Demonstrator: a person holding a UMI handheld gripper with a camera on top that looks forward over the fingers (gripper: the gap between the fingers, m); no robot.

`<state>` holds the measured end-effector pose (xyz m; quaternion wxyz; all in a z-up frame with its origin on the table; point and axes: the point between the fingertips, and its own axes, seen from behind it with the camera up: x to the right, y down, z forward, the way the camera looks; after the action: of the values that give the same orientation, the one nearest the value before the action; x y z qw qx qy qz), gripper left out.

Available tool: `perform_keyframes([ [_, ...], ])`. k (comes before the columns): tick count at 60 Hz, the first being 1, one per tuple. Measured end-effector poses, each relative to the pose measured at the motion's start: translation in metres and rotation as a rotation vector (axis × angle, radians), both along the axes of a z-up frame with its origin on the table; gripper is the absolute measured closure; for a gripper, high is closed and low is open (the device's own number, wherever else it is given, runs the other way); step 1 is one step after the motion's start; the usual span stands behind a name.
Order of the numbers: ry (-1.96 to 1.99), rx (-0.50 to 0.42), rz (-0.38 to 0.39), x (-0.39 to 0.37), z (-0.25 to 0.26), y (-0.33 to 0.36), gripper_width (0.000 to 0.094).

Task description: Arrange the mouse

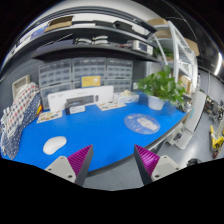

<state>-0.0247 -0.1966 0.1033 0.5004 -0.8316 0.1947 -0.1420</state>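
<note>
Cluttered shelving and racks of small drawers [85,72] line the back of a workshop, above a table [100,165] covered by a blue mat [100,130]. At far left sits a chequered object [12,125] — too indistinct to identify. Next, a white mouse [54,144] rests on the blue mat, just ahead of the left finger and outside the gap between the fingers. A white keyboard [80,99] lies along the mat's far edge. The tool [113,159] hangs over the table's near edge, its fingers spread wide, holding nothing. Further right, a round blue disc [141,123] lies on the mat — beyond it stands a leafy potted plant [160,88].
</note>
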Motion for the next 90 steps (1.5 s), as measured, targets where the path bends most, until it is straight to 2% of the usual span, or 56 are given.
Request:
perform_keyframes([
  [10, 0.067, -0.073, 0.144, -0.090, -0.055, 0.026, 0.0101],
  [24, 0.105, -0.121, 0.323, -0.183, -0.093, 0.091, 0.0097],
  [54, 0.084, -0.156, 0.454, -0.245, -0.114, 0.233, 0.0127],
  [61, 0.083, -0.166, 0.480, -0.254, -0.114, 0.248, 0.0203],
  [74, 0.079, -0.172, 0.515, -0.266, -0.115, 0.250, 0.0430],
  [78, 0.089, -0.171, 0.498, -0.265, -0.115, 0.249, 0.0442],
  [86, 0.073, -0.196, 0.476, -0.264, -0.116, 0.249, 0.0531],
  [87, 0.072, -0.198, 0.476, -0.264, -0.116, 0.249, 0.0502],
  [88, 0.073, -0.199, 0.476, -0.265, -0.116, 0.250, 0.0560],
  [90, 0.072, -0.202, 0.476, -0.265, -0.116, 0.250, 0.0543],
])
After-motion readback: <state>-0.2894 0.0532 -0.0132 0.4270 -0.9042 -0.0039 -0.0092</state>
